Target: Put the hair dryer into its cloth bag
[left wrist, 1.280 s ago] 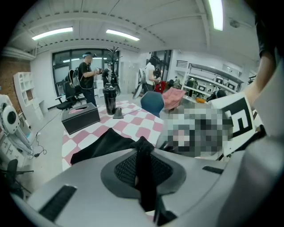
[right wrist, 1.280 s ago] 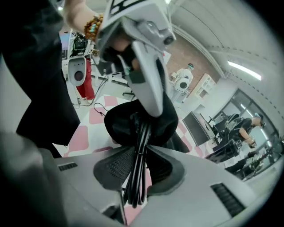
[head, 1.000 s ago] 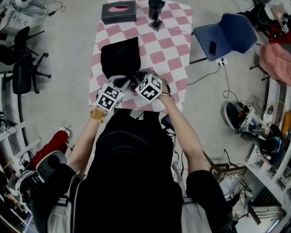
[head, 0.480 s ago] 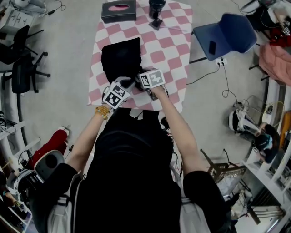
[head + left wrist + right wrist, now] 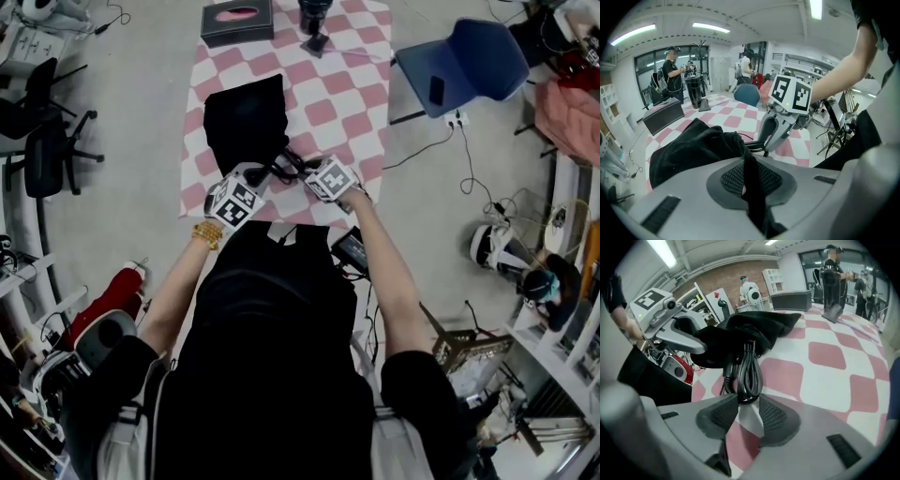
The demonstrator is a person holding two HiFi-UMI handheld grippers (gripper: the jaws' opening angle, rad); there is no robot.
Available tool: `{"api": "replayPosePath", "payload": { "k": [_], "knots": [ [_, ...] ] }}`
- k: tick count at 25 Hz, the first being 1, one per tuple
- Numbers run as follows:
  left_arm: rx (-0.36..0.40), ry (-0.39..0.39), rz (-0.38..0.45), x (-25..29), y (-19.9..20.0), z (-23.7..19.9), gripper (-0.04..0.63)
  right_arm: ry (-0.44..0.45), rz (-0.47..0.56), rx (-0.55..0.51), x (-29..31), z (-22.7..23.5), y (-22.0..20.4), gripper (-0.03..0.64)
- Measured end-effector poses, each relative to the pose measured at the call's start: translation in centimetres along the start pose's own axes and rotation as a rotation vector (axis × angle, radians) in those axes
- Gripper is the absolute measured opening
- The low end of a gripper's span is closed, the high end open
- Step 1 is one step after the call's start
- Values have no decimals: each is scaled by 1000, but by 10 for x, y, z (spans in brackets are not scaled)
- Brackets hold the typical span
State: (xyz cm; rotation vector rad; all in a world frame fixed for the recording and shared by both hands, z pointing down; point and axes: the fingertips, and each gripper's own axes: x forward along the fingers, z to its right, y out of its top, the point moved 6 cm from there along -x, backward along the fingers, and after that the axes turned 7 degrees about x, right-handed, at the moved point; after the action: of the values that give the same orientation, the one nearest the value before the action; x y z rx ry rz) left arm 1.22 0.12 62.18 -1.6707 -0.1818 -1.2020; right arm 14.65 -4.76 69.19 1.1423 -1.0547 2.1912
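Cloth bag (image 5: 246, 117): black, lying on pink-checked tabletop (image 5: 347, 94).
Left hand-held gripper (image 5: 749, 174): I see it pinched narrow on bag's edge.
Right hand-held gripper (image 5: 749, 401): jaws just opening, coiled cord (image 5: 747, 366) ungripped at tips.

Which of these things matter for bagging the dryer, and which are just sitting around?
Job: black cloth bag, pinched by the left tool; coiled cord emerging from the bag.
Lying about: dark box; black upright object; blue chair.
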Motion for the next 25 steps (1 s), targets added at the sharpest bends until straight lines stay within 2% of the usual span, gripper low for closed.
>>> {"api": "replayPosePath", "payload": {
  "k": [4, 11, 13, 15, 18, 19, 21, 23, 25],
  "knots": [
    [19, 3, -22, 3, -1, 2, 37, 7, -21, -2, 3, -5, 5, 132],
    [99, 7, -39, 14, 3, 10, 38, 53, 59, -76, -1, -34, 21, 115],
    [118, -36, -13, 14, 8, 13, 38, 77, 87, -82, -5, -42, 25, 112],
    [127, -78, 41, 7, 20, 14, 37, 75, 161, -49, -13, -43, 33, 106],
    [123, -130, 136, -4, 40, 12, 37, -1, 280, 48, -24, -27, 53, 101],
    [124, -160, 149, -4, 44, 12, 37, -34, 278, 58, -22, -22, 57, 101],
    [161, -210, 110, 0, 45, 16, 37, -82, 228, 42, -11, -19, 56, 101],
    [216, -207, 43, 5, 40, 20, 37, -101, 173, 18, -4, -18, 47, 103],
    [230, -180, 18, 7, 35, 22, 37, -100, 155, -9, -10, -15, 36, 105]
  ]
}}
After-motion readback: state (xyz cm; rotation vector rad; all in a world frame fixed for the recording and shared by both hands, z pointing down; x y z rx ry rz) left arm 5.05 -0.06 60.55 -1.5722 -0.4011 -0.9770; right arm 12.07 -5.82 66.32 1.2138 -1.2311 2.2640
